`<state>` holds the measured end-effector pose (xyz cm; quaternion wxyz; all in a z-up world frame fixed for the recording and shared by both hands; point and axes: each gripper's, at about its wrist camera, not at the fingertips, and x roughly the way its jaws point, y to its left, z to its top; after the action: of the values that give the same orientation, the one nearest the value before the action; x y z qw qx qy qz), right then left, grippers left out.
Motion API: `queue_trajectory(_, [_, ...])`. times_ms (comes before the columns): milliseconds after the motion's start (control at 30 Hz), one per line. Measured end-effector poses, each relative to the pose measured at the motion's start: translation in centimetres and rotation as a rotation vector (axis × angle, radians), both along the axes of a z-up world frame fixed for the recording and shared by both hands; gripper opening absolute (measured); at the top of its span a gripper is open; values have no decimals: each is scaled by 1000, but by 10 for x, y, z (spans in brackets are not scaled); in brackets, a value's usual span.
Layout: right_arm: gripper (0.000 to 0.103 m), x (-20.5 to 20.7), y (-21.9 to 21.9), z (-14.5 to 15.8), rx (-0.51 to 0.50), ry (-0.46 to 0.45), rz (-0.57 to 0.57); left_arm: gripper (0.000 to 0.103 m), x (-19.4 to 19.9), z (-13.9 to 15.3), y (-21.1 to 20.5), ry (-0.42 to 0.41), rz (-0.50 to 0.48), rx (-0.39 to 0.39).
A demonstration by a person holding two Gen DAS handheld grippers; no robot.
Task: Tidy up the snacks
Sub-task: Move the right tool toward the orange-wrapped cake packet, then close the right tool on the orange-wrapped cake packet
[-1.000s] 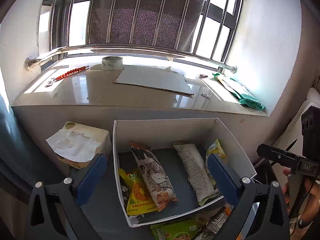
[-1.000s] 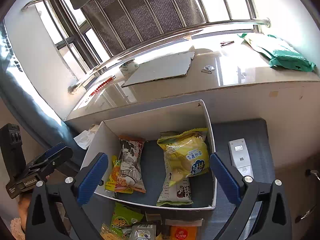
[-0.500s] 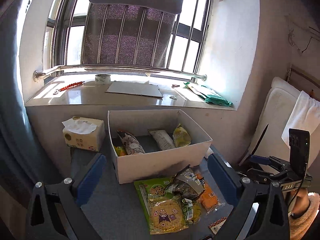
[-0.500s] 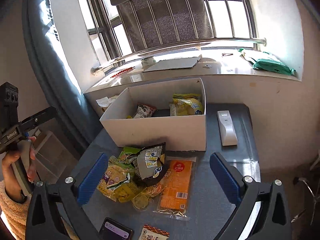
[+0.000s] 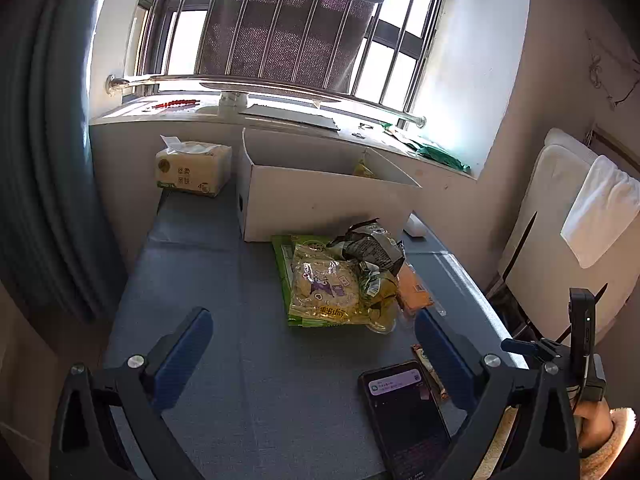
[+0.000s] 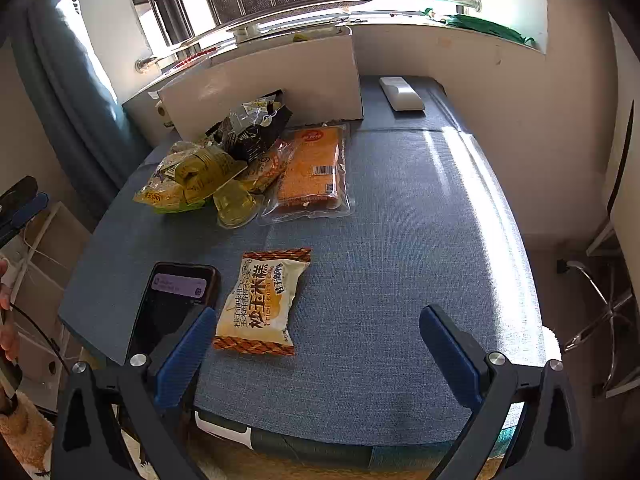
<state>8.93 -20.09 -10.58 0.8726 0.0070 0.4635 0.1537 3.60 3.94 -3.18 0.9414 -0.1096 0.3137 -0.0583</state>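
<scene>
A white cardboard box (image 5: 320, 204) (image 6: 280, 80) stands at the far side of the blue table (image 6: 400, 240), with a yellow packet showing inside it. A pile of snack packets (image 5: 344, 280) (image 6: 224, 160) lies in front of the box, with an orange packet (image 6: 316, 168) beside it. A corn cake packet (image 6: 262, 300) lies alone near the front edge. My left gripper (image 5: 312, 344) is open and empty, low over the near table. My right gripper (image 6: 316, 340) is open and empty, just right of the corn cake packet.
A phone (image 5: 408, 412) (image 6: 172, 304) lies at the table's front edge. A tissue pack (image 5: 194, 168) stands left of the box. A white remote (image 6: 400, 94) lies right of the box. A windowsill (image 5: 280, 114) and a curtain (image 5: 40, 160) bound the far and left sides.
Both grippers have pulled back and down from above the box to low over the table's near edge. The box interior is mostly out of sight. Both stay open.
</scene>
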Motion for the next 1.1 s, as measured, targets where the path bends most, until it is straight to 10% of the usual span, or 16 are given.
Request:
queue_trajectory(467, [101,26,41,-32,-146,59,75,103,4,-6,2,22,3,6])
queue_trajectory(633, [49,17,43,-26,-145,-4,113,103,8,-13,-2,42,-9,13])
queue_trajectory(1100, [49,3,10,8,-33,-84,64,103,70,-38,-75,95,-205,242])
